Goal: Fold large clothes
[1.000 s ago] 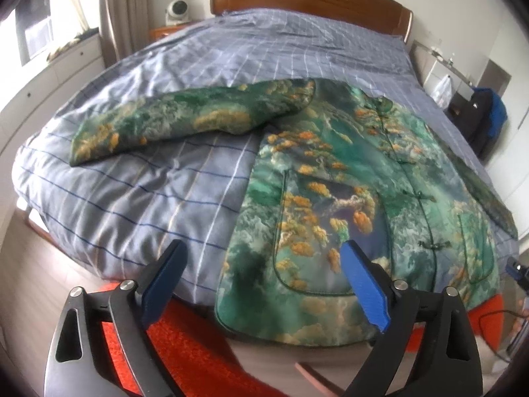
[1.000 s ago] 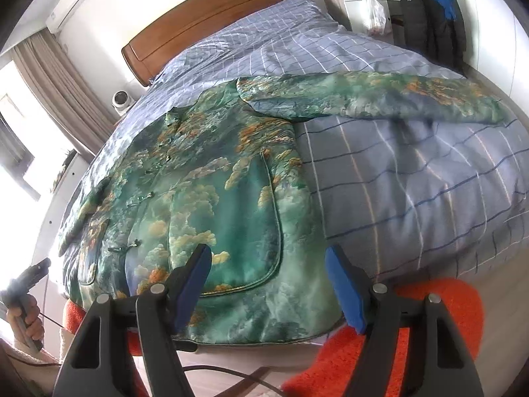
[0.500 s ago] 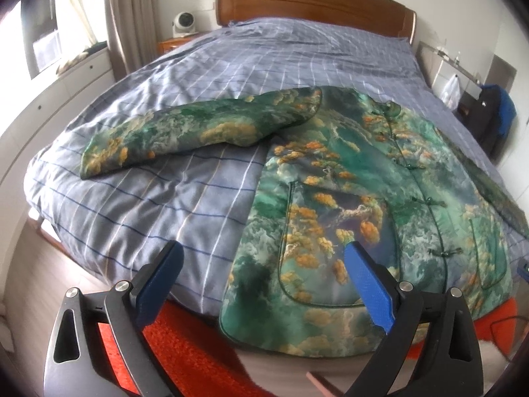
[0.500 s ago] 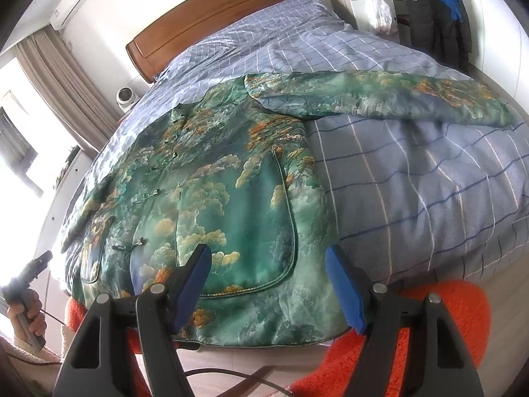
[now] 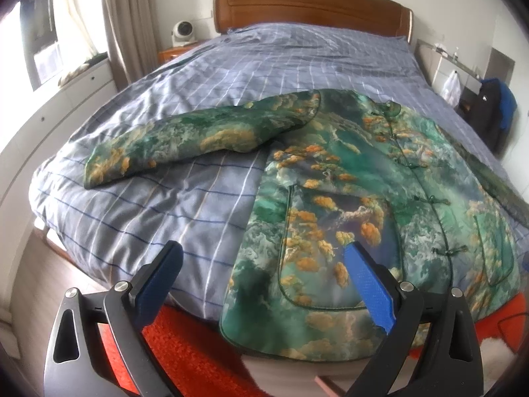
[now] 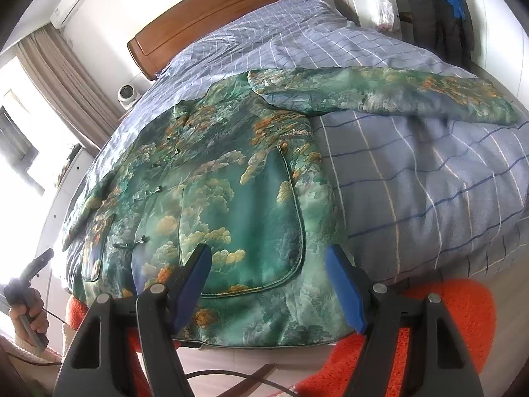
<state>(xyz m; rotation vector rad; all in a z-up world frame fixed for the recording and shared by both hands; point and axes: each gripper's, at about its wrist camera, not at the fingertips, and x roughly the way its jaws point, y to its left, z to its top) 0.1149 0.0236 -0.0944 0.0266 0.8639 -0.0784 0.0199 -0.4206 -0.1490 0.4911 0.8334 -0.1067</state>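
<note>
The padded, satin-slick brocade jacket (image 5: 347, 198) looks soft and slippery, so each spread, empty hand-held gripper (image 5: 264, 284) (image 6: 269, 286) should pinch its hem.

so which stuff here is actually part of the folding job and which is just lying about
Part of the job:
- green patterned jacket, spread flat on the bed
- left gripper, open
- right gripper, open

Just lying about:
- orange rug
- dark coat
- white plastic bag
- small white fan
</note>
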